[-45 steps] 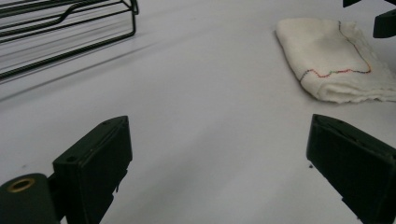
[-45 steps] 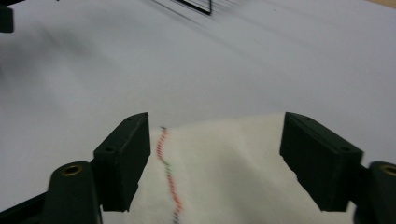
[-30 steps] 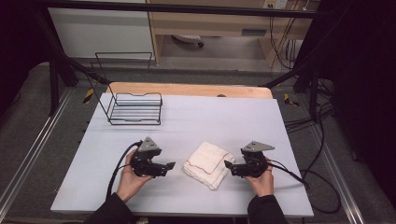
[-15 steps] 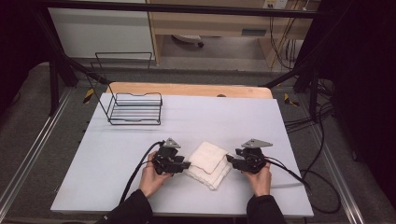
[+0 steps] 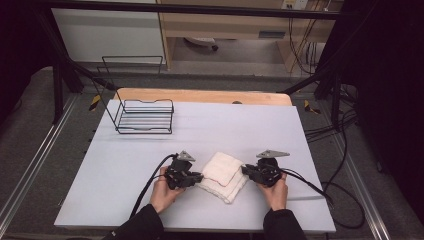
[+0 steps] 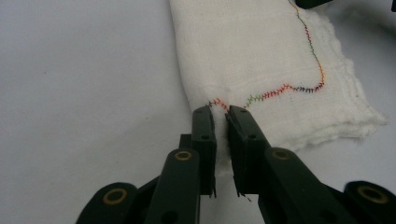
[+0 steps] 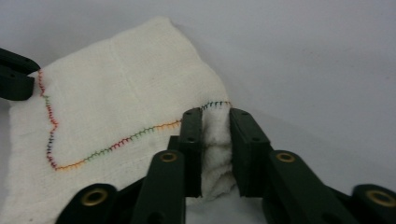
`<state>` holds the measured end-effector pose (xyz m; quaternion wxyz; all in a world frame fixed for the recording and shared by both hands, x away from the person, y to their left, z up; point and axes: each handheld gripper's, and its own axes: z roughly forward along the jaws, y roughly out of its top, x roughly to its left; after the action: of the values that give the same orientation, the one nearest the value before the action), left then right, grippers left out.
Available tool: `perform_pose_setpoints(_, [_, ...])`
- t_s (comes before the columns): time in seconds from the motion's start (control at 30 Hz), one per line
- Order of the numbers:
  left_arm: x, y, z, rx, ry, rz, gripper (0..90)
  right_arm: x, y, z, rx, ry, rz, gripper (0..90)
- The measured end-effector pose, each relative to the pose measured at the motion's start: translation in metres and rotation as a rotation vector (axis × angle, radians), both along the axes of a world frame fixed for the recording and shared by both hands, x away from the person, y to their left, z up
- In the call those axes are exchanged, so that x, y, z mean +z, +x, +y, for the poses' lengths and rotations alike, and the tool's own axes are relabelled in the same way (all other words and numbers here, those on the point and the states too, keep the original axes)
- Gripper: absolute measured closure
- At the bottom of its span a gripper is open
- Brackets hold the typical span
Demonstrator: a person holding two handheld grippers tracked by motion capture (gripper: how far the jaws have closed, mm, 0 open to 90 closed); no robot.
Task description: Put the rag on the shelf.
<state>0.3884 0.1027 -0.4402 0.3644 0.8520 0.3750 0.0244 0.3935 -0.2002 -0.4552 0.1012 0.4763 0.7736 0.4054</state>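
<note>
Left claw (image 6: 220, 122) is clamped on one corner of the folded cloth (image 5: 222, 176) near the table's (image 5: 125, 165) front edge, right claw (image 7: 215, 122) on the opposite corner (both pinch the stitched hem), probably so the person can lift or unfold it evenly.

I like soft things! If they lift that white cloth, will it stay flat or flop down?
Probably flop. The white cloth is thin, folded fabric that bunches between each gripper's jaws, so its middle would likely sag. It looks light, and its fuzzy weave probably won't slip out.
</note>
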Motion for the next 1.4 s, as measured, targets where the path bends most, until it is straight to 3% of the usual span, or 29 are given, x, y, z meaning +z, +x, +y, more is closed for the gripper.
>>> perform_pose_setpoints(0.13, [0.002, -0.002, 0.002, -0.005, 0.001, -0.002, 81.9, 0.004, 0.0, 0.006, 0.003, -0.023, -0.003, 82.0])
perform_pose_setpoints(0.37, [0.011, -0.025, 0.026, 0.016, 0.013, -0.035, 81.9, 0.013, 0.009, 0.034, 0.068, 0.011, -0.062, 82.4])
perform_pose_setpoints(0.57, [0.012, -0.04, 0.041, 0.054, 0.009, -0.051, 81.3, 0.007, 0.015, 0.059, 0.122, 0.003, -0.067, 81.8])
perform_pose_setpoints(0.73, [0.005, -0.041, 0.046, 0.065, -0.004, -0.036, 76.9, 0.0, 0.018, 0.062, 0.126, -0.011, -0.066, 78.1])
perform_pose_setpoints(0.83, [0.008, -0.041, 0.046, 0.038, 0.004, -0.057, 64.5, 0.005, 0.016, 0.06, 0.125, -0.001, -0.101, 65.8])
perform_pose_setpoints(0.87, [0.015, -0.038, 0.048, 0.032, -0.005, -0.085, 60.2, 0.008, 0.015, 0.058, 0.127, 0.007, -0.102, 62.1])
perform_pose_setpoints(0.93, [0.022, -0.032, 0.049, 0.033, -0.008, -0.103, 50.6, 0.014, 0.013, 0.055, 0.12, 0.008, -0.132, 48.1])
perform_pose_setpoints(1.03, [0.03, -0.02, 0.052, 0.045, -0.01, -0.134, 39.9, 0.022, 0.008, 0.048, 0.105, -0.01, -0.158, 35.4])
perform_pose_setpoints(1.07, [0.03, -0.02, 0.052, 0.045, -0.01, -0.134, 36.8, 0.023, 0.008, 0.046, 0.102, -0.013, -0.171, 29.2])
perform_pose_setpoints(1.17, [0.033, -0.001, 0.053, 0.067, -0.025, -0.145, 30.8, 0.023, 0.005, 0.038, 0.1, 0.006, -0.157, 21.4])
perform_pose_setpoints(1.2, [0.033, -0.001, 0.053, 0.067, -0.025, -0.145, 28.6, 0.023, 0.004, 0.035, 0.093, 0.012, -0.149, 18.8])
perform_pose_setpoints(1.4, [0.028, 0.027, 0.044, 0.09, -0.036, -0.111, 18.4, 0.015, -0.003, 0.019, 0.088, -0.005, -0.143, 6.7])
